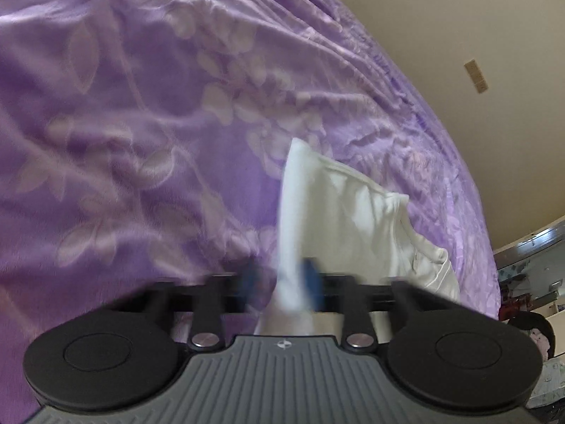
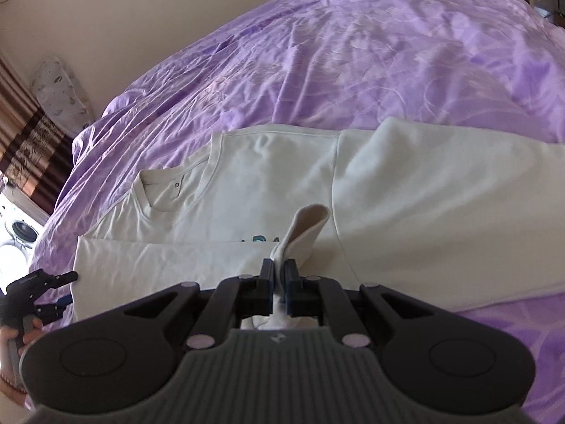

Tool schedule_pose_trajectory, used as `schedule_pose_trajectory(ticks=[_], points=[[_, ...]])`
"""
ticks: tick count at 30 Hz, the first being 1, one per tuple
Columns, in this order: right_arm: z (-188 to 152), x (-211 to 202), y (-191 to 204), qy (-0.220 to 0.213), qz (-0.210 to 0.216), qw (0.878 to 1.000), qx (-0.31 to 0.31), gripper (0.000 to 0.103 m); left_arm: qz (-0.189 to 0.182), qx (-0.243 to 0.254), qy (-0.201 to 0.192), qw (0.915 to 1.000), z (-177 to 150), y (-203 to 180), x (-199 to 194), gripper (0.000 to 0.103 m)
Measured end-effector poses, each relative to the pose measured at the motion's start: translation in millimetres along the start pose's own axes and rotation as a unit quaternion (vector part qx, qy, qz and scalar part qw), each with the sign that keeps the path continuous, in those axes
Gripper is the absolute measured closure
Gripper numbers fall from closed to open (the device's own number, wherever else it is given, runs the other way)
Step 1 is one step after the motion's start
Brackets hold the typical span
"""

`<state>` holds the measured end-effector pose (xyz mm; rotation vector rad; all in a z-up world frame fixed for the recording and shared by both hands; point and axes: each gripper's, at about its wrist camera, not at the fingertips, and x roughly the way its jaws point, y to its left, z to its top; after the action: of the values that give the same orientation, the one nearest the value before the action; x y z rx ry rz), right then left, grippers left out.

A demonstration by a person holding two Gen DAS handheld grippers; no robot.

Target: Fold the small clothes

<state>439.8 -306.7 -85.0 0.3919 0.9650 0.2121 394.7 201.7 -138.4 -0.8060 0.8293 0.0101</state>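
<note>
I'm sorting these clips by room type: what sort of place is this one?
Most likely a home bedroom. A white T-shirt lies spread on a bed covered by a purple floral bedspread; a patterned pillow leans against the wall beside striped brown curtains.

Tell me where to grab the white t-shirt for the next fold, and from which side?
Probably the hem edge nearest the camera, from the near side: the white t-shirt lies flat on the purple bedspread, collar at the left. The right gripper already pinches fabric there; the left gripper is shut on cloth too.
</note>
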Motion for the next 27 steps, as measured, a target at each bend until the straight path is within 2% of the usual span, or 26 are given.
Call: schedule_pose_trajectory(ticks=[4, 5, 8, 9, 12, 14, 16, 17, 19, 20, 22, 23, 24, 27], points=[[8, -8, 9, -0.013, 0.021, 1.0, -0.014, 0.102, -0.023, 0.021, -0.048, 0.9984, 2, -4, -30, 0.1], [10, -16, 13, -0.027, 0.037, 0.999, -0.019, 0.102, -0.026, 0.026, -0.061, 0.9975, 3, -5, -38, 0.1], [17, -40, 12, -0.085, 0.126, 0.988, -0.013, 0.102, -0.024, 0.035, -0.08, 0.9959, 7, -4, -49, 0.101], [19, -41, 9, -0.094, 0.127, 0.987, -0.011, 0.102, -0.016, 0.038, -0.078, 0.9961, 8, -3, -47, 0.101], [21, -6, -5, -0.055, 0.043, 0.998, -0.004, 0.102, 0.008, 0.033, -0.071, 0.9969, 9, 1, -34, 0.101], [15, 21, -19, -0.027, 0.006, 1.0, 0.011, 0.102, 0.021, 0.03, -0.055, 0.9978, 9, 4, -27, 0.101], [9, 41, -32, 0.001, -0.003, 0.999, 0.033, 0.102, 0.049, 0.034, -0.051, 0.9969, 9, 6, -26, 0.1], [6, 48, -38, 0.017, -0.008, 0.999, 0.045, 0.102, 0.061, 0.035, -0.051, 0.9962, 11, 8, -28, 0.097], [0, 52, -41, 0.035, -0.01, 0.998, 0.051, 0.098, 0.052, 0.02, -0.043, 0.9975, 19, 14, -31, 0.079], [-1, 52, -43, 0.037, -0.009, 0.998, 0.05, 0.093, 0.046, 0.016, -0.043, 0.9979, 24, 15, -33, 0.076], [1, 47, -44, 0.034, -0.012, 0.998, 0.053, 0.079, 0.051, 0.025, -0.048, 0.9973, 33, 11, -33, 0.059], [4, 44, -44, 0.028, -0.007, 0.998, 0.058, 0.066, 0.053, 0.031, -0.046, 0.997, 37, 6, -31, 0.052], [8, 43, -45, 0.021, -0.004, 0.998, 0.064, 0.061, 0.052, 0.035, -0.043, 0.9971, 40, 2, -28, 0.044], [21, 44, -41, 0.007, -0.001, 0.998, 0.07, 0.062, 0.055, 0.043, -0.039, 0.9968, 43, -7, -13, 0.041]])
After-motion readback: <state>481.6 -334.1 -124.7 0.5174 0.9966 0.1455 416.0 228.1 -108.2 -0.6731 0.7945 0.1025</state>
